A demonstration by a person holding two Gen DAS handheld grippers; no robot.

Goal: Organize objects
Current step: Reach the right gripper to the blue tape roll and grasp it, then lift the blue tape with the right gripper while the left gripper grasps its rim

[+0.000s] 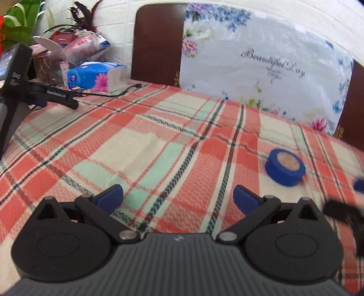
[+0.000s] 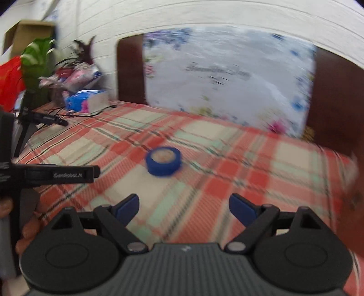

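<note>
Tape [image 1: 285, 167] count: one blue roll, lying flat on the plaid cloth [image 1: 159, 136]. Left wrist view places it at right of centre, well ahead and to the right of the left gripper [image 1: 178, 199], apart from it. Right wrist view places the same roll [image 2: 163, 164] near centre, ahead of the right gripper [image 2: 184, 209], not touching.

Left gripper: jaws wide, nothing between them. Right gripper: jaws wide, nothing between them.

Left wrist view, left to right: green plant [image 1: 20, 20] upper left; one black tripod-mounted device [image 1: 16, 68] at left edge; one blue tissue box [image 1: 95, 76]; brown headboard [image 1: 157, 45]; one floral bag [image 1: 261, 61] with script lettering, sharp here. Blurred dark shape at lower right edge, cannot tell what.

Right wrist view alone shows: cardboard box [image 2: 27, 34] upper left; red item [image 2: 10, 79] at left edge; the left hand [image 2: 25, 227] at lower left, holding the other gripper's handle. Whole frame blurred; bag lettering unreadable there.
</note>
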